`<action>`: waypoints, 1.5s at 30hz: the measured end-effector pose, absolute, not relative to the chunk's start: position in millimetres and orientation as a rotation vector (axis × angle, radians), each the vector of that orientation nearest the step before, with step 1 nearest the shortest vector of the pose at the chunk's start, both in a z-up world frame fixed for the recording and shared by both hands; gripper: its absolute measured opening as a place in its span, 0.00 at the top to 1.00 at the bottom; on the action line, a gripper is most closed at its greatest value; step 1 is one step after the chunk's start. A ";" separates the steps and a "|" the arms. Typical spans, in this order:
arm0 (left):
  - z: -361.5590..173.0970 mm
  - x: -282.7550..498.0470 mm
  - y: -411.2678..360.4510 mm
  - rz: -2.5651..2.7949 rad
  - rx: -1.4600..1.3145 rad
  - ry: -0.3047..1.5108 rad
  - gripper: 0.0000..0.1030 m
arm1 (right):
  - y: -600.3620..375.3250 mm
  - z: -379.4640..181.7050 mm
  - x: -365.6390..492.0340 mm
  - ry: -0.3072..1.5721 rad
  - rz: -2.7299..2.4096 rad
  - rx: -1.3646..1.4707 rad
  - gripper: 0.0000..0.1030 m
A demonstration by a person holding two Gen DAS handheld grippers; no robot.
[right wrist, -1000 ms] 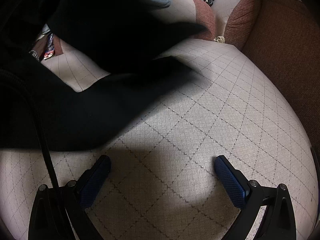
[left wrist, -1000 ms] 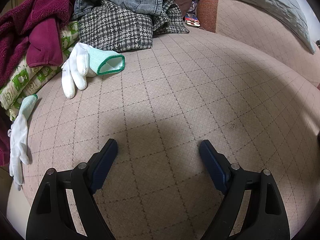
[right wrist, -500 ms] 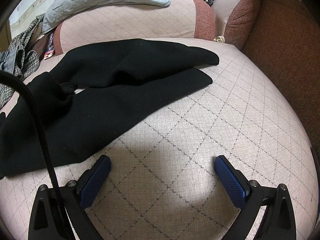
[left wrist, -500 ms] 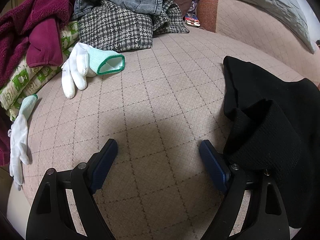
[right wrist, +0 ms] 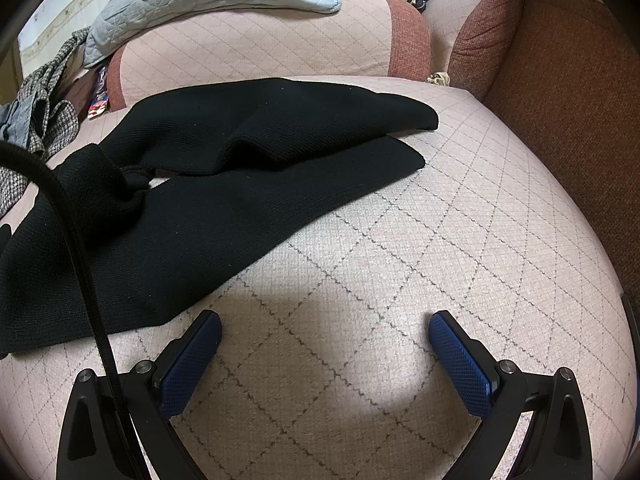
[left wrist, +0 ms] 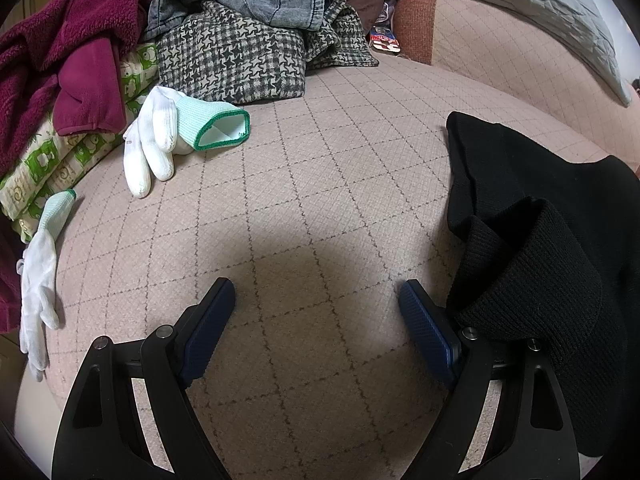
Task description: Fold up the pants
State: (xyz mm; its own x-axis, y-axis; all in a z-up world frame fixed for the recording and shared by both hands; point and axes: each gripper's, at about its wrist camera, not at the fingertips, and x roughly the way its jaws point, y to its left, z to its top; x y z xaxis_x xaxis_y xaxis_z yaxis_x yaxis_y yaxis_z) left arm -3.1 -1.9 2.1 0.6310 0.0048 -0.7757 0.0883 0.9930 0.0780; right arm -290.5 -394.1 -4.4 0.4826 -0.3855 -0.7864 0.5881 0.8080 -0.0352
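**Claws spread, pants unfolded on sofa cushion**

Left claw [left wrist: 316, 300]: jaws spread wide, nothing between them, hovering over bare cushion. Its right-hand finger sits just beside, possibly touching, a bunched edge of the black pants [left wrist: 540, 248].

Right claw [right wrist: 324, 332]: jaws spread wide, empty, over bare cushion; its left-hand finger lies just beside the near edge of the black pants [right wrist: 248, 184]. A black cable [right wrist: 80, 240] crosses this view on the left.

Item 1, black pants: ribbed knit, lying loosely on the sofa cushion [right wrist: 460, 240]. 2 legs run toward the far right, the upper leg partly overlapping the lower; the waist end is rumpled and bunched near the left claw.

Other items, well apart from the pants: 2 white gloves [left wrist: 160, 148], a houndstooth garment [left wrist: 236, 60], a maroon fleece [left wrist: 60, 52], a grey quilt [right wrist: 208, 4].

Task status, judged: no fold made. Remaining: grip the fabric, flatten the waist, align the legs, then fold lengthwise and across.
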 end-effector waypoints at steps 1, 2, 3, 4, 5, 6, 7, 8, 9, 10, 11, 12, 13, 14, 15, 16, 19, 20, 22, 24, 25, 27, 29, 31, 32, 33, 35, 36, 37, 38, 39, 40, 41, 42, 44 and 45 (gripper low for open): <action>2.5 -3.1 -1.0 -0.056 0.113 0.891 0.17 | -394.0 -4.4 -290.6 0.885 -0.601 0.253 0.00; 4.7 -4.4 -0.4 -0.073 0.124 0.908 0.17 | -394.0 -4.5 -290.7 0.886 -0.601 0.254 0.00; 4.3 -3.9 0.6 -0.097 0.105 0.916 0.17 | -394.0 -4.6 -290.6 0.886 -0.601 0.254 0.00; 7.6 -5.4 2.8 -0.110 0.086 0.937 0.18 | -393.8 -4.5 -290.6 0.885 -0.601 0.253 0.00; 11.8 -9.5 6.6 -0.129 0.044 0.948 0.18 | -393.8 -4.6 -290.8 0.885 -0.601 0.253 0.00; 15.0 -16.2 10.5 -0.154 -0.009 0.919 0.18 | -393.8 -4.5 -290.7 0.885 -0.600 0.254 0.00; 17.8 -24.5 14.2 -0.175 -0.052 0.878 0.18 | -393.8 -4.6 -290.8 0.885 -0.600 0.254 0.00; 21.2 -30.5 17.4 -0.187 -0.084 0.864 0.18 | -393.7 -4.6 -290.7 0.885 -0.600 0.253 0.00; 25.4 -38.9 20.8 -0.208 -0.131 0.839 0.18 | -393.7 -4.6 -290.7 0.885 -0.601 0.253 0.00; 28.7 -44.8 23.1 -0.227 -0.162 0.836 0.18 | -393.7 -4.7 -291.0 0.884 -0.601 0.253 0.00; 30.3 -51.3 24.8 -0.252 -0.191 0.821 0.18 | -394.0 -4.7 -290.8 0.883 -0.600 0.254 0.00; 31.9 -63.4 30.9 -0.324 -0.309 0.740 0.18 | -394.3 -4.3 -290.4 0.885 -0.602 0.253 0.00; 34.0 -69.1 30.1 -0.334 -0.312 0.742 0.18 | -393.0 -3.5 -289.3 0.886 -0.605 0.251 0.00; 36.9 -77.1 29.9 -0.353 -0.333 0.745 0.18 | -392.6 -3.6 -288.8 0.887 -0.607 0.248 0.00; 40.1 -77.6 27.4 -0.352 -0.331 0.799 0.18 | -392.8 -3.5 -288.6 0.886 -0.606 0.249 0.00; 41.7 -80.4 25.7 -0.362 -0.339 0.829 0.18 | -393.6 -3.3 -289.0 0.885 -0.603 0.255 0.00; 42.9 -79.6 18.9 -0.373 -0.355 0.972 0.18 | -396.2 -2.4 -289.6 0.887 -0.587 0.274 0.00; 41.9 -79.5 15.2 -0.370 -0.350 0.995 0.18 | -398.0 -1.2 -290.6 0.887 -0.570 0.284 0.00; 37.1 -79.2 9.0 -0.364 -0.339 1.009 0.18 | -404.1 1.7 -294.9 0.867 -0.529 0.325 0.00; 29.4 -83.1 1.2 -0.376 -0.328 0.991 0.18 | -412.0 4.6 -304.7 0.798 -0.493 0.404 0.00; 26.7 -82.8 -3.7 -0.377 -0.316 0.993 0.18 | -416.3 6.1 -308.9 0.780 -0.468 0.431 0.00; 17.6 -84.3 -14.1 -0.377 -0.277 0.972 0.18 | -426.4 8.5 -311.2 0.778 -0.399 0.482 0.00; 16.9 -84.8 -24.5 -0.371 -0.252 0.961 0.18 | -434.1 9.8 -311.9 0.774 -0.352 0.514 0.00; 15.1 -83.2 -26.0 -0.380 -0.248 0.975 0.18 | -433.8 7.2 -314.6 0.738 -0.366 0.538 0.00; 15.0 -82.2 -31.2 -0.386 -0.245 0.981 0.18 | -432.1 6.2 -314.8 0.735 -0.365 0.548 0.00; 15.3 -81.4 -31.9 -0.386 -0.241 0.990 0.18 | -429.4 5.1 -311.3 0.754 -0.357 0.532 0.00; 15.1 -79.8 -40.9 -0.390 -0.221 0.992 0.18 | -424.8 6.1 -302.5 0.820 -0.338 0.496 0.00; 14.7 -78.4 -43.9 -0.392 -0.209 0.996 0.18 | -420.9 7.8 -299.3 0.833 -0.330 0.473 0.00; 14.4 -77.6 -47.5 -0.393 -0.196 0.995 0.18 | -419.7 8.8 -296.6 0.860 -0.318 0.466 0.00; 14.7 -76.8 -49.7 -0.393 -0.185 0.998 0.18 | -421.9 10.3 -299.3 0.864 -0.305 0.485 0.01; 13.9 -75.7 -53.8 -0.396 -0.174 0.996 0.18 | -424.6 13.0 -300.9 0.823 -0.285 0.511 0.04; 13.3 -74.4 -56.6 -0.399 -0.172 0.995 0.18 | -430.2 14.1 -301.5 0.783 -0.268 0.554 0.07; 12.4 -71.7 -60.0 -0.406 -0.175 0.995 0.18 | -436.9 11.9 -298.9 0.776 -0.269 0.592 0.07; 11.3 -69.3 -62.0 -0.409 -0.177 0.998 0.18 | -442.6 9.4 -296.2 0.794 -0.273 0.621 0.09; 10.8 -65.0 -66.6 -0.392 -0.170 1.000 0.18 | -452.4 7.5 -289.8 0.799 -0.270 0.627 0.12; 10.5 -62.2 -69.9 -0.384 -0.166 0.994 0.18 | -453.7 7.8 -284.9 0.793 -0.266 0.619 0.14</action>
